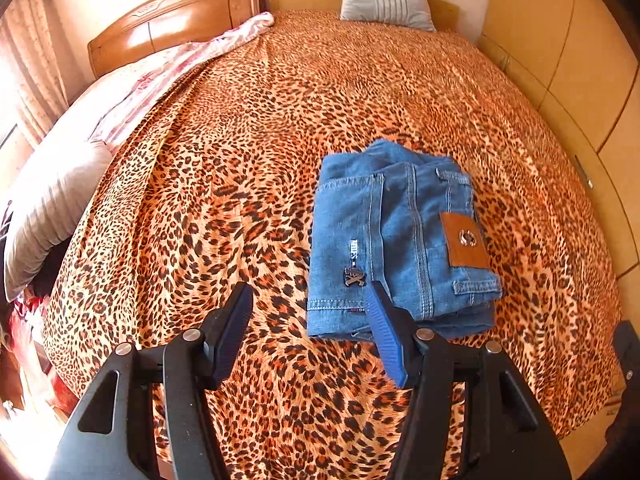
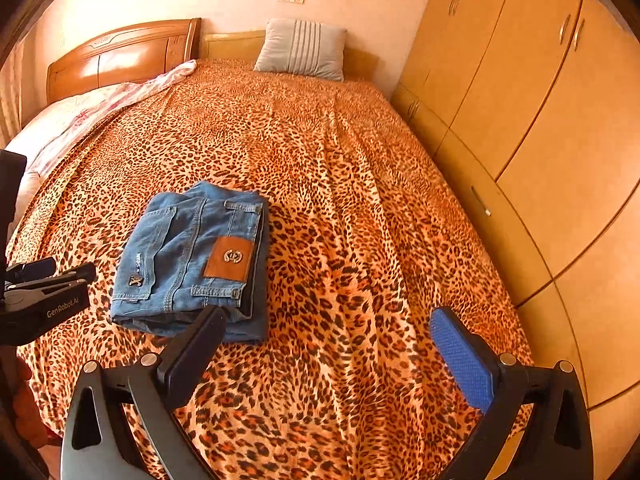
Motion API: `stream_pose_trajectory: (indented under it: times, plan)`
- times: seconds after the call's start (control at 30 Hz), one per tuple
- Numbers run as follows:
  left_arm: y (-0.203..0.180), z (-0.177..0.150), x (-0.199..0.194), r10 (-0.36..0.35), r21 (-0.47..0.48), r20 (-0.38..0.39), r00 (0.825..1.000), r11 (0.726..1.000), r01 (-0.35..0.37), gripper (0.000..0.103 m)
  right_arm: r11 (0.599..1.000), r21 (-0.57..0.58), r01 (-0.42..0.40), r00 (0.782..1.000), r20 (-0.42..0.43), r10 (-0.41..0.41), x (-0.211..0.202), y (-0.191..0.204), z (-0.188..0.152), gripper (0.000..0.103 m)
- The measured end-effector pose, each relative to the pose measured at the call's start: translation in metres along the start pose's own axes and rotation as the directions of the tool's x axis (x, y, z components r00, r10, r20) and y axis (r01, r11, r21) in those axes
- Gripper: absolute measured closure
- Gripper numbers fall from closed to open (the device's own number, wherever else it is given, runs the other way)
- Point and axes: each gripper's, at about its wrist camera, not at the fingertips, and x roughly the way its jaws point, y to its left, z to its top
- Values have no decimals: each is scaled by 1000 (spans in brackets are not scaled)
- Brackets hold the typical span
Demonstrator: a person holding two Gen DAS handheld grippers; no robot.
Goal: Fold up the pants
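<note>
Both tongs gape, holding nothing: left gripper [image 1: 310, 304], right gripper [image 2: 332, 320]. Jeans [image 2: 192, 260] sit folded near the bed's [image 2: 360, 200] front edge; denim's thick, heavy-ish, so prob. grab the stacked edge thru all layers.

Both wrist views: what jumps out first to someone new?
The leopard-print bedspread fills both views. On it lie the blue jeans, folded into a compact stack with the tan leather patch on top. Both the left gripper and right gripper are open and hold nothing; a grey striped pillow leans at the headboard.
</note>
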Motion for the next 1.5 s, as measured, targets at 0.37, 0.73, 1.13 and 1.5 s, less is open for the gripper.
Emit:
stream_pose_trajectory:
  times: [0.37, 0.73, 1.13, 1.5]
  plan:
    - [-6, -13, -27, 8, -52, 6, 1000, 999, -8, 43, 977, 173, -123, 991, -37, 131, -20, -31, -31, 0]
    - [-15, 10, -33, 81, -24, -9, 997, 996, -81, 40, 974, 144, -176, 981, -55, 185, -19, -29, -36, 0]
    - [-38, 16, -53, 596, 24, 197, 778, 790, -612, 20, 969, 150, -197, 968, -125, 216, -6, -32, -38, 0]
    - [-27, 19, -52, 726, -10, 245, 643, 665, -747, 12, 982, 90, -164, 972, -156, 177, -1, -28, -34, 0]
